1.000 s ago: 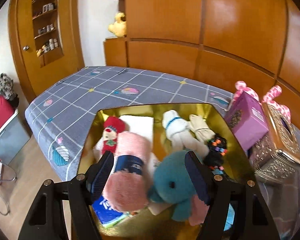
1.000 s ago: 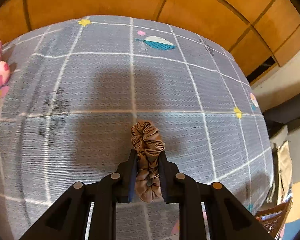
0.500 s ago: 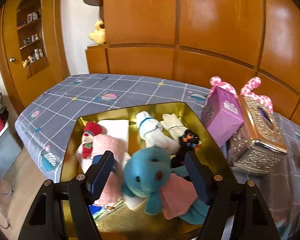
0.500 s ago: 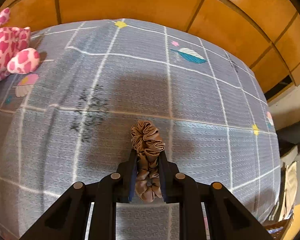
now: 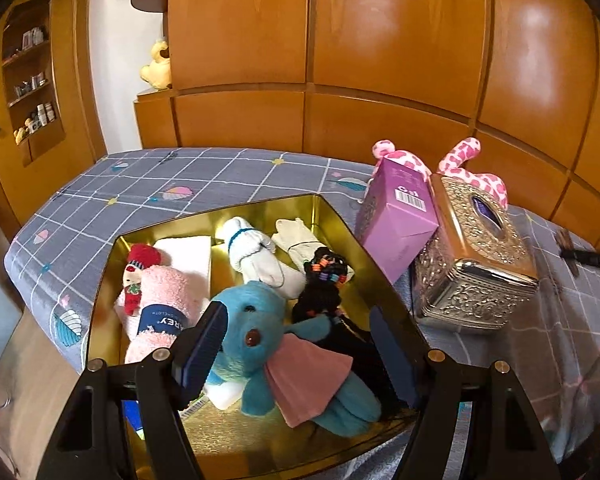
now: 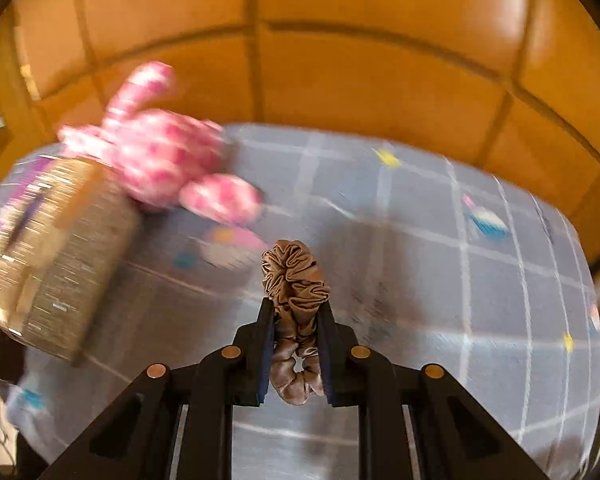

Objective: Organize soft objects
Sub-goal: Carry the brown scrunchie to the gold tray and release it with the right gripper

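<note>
A gold tray (image 5: 340, 220) on the bed holds a blue plush toy in a pink dress (image 5: 256, 328), a rolled pink towel (image 5: 160, 300), white socks (image 5: 252, 252), black hair ties (image 5: 324, 276) and a small red-hatted doll (image 5: 136, 276). My left gripper (image 5: 296, 310) hovers open over the tray's near end. The blue plush lies between its fingers, close to the left one and apart from the right one. My right gripper (image 6: 296, 312) is shut on a brown satin scrunchie (image 6: 294, 276), held above the grey checked bedsheet (image 6: 420, 280).
A purple box (image 5: 396, 216) and an ornate metal tissue box (image 5: 472, 256) stand right of the tray, with a pink spotted plush (image 5: 460, 160) behind them. The right wrist view is blurred and shows that plush (image 6: 160, 152) and tissue box (image 6: 60, 248) at left. Wooden panels back the bed.
The left view has swung right, so the blue plush now sits nearer the left finger. My right gripper has swept left and up with the scrunchie, bringing the pink plush and tissue box into view.
</note>
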`<state>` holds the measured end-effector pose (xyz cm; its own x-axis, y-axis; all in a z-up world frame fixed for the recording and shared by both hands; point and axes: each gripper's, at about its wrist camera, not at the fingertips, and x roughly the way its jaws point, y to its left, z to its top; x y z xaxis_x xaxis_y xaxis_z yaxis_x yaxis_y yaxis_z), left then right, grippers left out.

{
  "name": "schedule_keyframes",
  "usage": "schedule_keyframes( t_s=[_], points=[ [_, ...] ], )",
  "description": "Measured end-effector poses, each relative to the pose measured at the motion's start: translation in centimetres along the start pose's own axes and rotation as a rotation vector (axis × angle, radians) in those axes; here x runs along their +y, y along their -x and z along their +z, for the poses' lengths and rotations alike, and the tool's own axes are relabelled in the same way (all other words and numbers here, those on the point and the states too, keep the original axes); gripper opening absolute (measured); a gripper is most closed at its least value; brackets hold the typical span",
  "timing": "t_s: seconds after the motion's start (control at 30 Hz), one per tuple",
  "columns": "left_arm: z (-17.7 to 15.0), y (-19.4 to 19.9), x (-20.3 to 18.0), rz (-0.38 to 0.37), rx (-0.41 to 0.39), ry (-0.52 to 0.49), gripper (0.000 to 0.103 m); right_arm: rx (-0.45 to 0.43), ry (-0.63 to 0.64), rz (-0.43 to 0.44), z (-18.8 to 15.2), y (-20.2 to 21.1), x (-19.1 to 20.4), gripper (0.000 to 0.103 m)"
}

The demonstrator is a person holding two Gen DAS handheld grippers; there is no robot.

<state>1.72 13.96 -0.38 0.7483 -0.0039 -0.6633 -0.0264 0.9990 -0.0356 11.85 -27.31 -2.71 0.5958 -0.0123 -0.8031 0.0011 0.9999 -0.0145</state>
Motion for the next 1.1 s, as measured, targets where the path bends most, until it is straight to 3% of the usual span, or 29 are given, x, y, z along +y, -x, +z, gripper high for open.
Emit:
schedule_keyframes(
  t_s=[0.2,0.53,0.77,1.1],
  points=[
    [0.2,0.3,-0.1,-0.021,0.004,-0.006,0.074,-0.080,0.088,0.115,4.1,1.2,6.0,0.018],
    [-0.1,1.2,0.9,0.022,0.005,-0.014,0.075,-0.134,0.206,0.243,7.6,1.7,15.5,0.018],
    [-0.2,1.7,2.6,0.065,-0.003,0.021,0.076,-0.129,0.278,0.338,7.4,2.1,21.4,0.018],
    [-0.1,1.7,4.7,0.101,-0.009,0.075,0.077,-0.066,0.380,0.486,4.2,2.6,29.7,0.018]
  ],
)
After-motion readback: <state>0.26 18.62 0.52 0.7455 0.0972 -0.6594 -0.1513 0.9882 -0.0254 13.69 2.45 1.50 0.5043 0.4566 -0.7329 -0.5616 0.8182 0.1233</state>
